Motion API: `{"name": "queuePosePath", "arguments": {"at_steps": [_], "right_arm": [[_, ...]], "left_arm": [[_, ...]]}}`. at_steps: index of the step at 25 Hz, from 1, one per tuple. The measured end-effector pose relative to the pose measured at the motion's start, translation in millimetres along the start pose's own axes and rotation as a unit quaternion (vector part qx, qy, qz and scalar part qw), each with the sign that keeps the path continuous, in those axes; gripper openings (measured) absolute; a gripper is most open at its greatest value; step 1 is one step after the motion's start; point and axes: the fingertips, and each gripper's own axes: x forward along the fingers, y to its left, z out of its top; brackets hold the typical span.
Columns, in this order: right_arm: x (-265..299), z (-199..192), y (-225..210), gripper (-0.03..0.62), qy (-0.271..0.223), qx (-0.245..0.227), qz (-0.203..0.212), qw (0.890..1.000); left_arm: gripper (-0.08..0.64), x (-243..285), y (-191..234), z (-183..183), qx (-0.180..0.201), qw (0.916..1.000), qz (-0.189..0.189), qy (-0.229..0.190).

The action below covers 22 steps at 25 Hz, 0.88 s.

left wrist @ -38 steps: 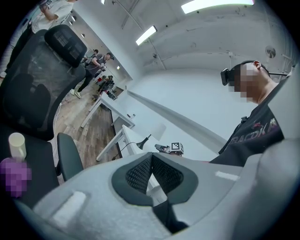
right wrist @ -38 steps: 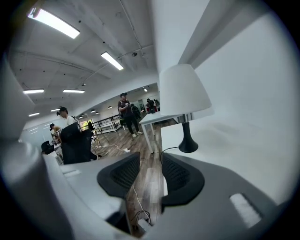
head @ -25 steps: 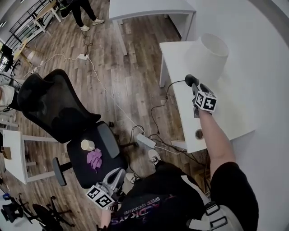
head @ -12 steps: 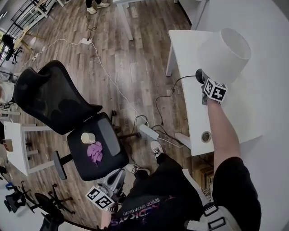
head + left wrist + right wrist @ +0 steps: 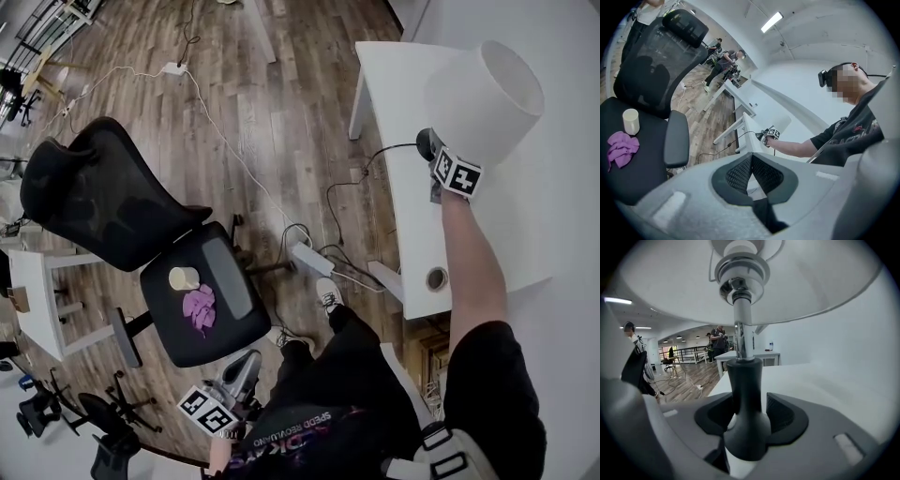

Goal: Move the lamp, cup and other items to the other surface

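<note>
My right claw [image 5: 434, 157] has just been spreading wide off the lamp [image 5: 483, 98] neck between its jaws, now that the lamp stands on the white desk [image 5: 487, 244], while my left claw [image 5: 751, 161], closed and empty, hangs by the chair [image 5: 234, 292] holding the cup [image 5: 183, 277].

I count one lamp [image 5: 483, 98], standing on the right. There are two white desks I can make out: the right desk [image 5: 412, 253] under the lamp, and the left desk [image 5: 37, 314] at the scene's edge. One black office chair [image 5: 103, 202] stands between them. Its seat carries one cup [image 5: 183, 277] and one purple cloth [image 5: 199, 309]. There are two power strips on the floor, the near strip [image 5: 307, 260] and the far strip [image 5: 172, 67]. The dark chair bases [image 5: 108, 427] at near left are too tangled to count.
</note>
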Motion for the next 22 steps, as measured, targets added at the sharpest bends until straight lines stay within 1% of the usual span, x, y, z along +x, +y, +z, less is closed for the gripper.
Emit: {"name": "queuePosePath", "arguments": {"at_steps": [1,4,8,10,12,17,22], "right_arm": [[-0.7,-0.1,0.9,0.183,0.004,0.0,0.005,1.0],[-3.8,1.2,1.8,0.173,0.012,0.003,0.006,1.0],[-10.6,1.4,8.4,0.172,0.017,0.001,0.0,1.0],[-15.2,1.9,16.6,0.17,0.012,-0.004,0.005,1.0],[-18.5,4.3,27.4,0.17,0.003,-0.016,0.018,1.0],[-28.1,20.4,68.3,0.169,-0.02,-0.069,0.06,0.996],[-34.0,44.4,118.6,0.169,-0.049,-0.076,0.101,0.991]], "left_arm": [[-0.003,-1.1,-0.2,-1.2,-0.001,1.0,-0.001,0.002],[-0.003,-5.4,-1.1,-2.9,-0.003,1.0,-0.002,0.002],[-0.003,-15.4,-1.0,-1.6,-0.003,0.9999,0.002,-0.013],[-0.003,-22.0,-0.5,-1.5,-0.004,0.9998,0.006,-0.021],[-0.003,-27.6,-0.1,-2.7,-0.004,0.9995,0.009,-0.029],[-0.003,-39.5,0.0,-7.1,-0.006,0.9985,0.014,-0.052],[-0.003,-50.4,0.5,-5.5,-0.004,0.9973,0.016,-0.072]]}}
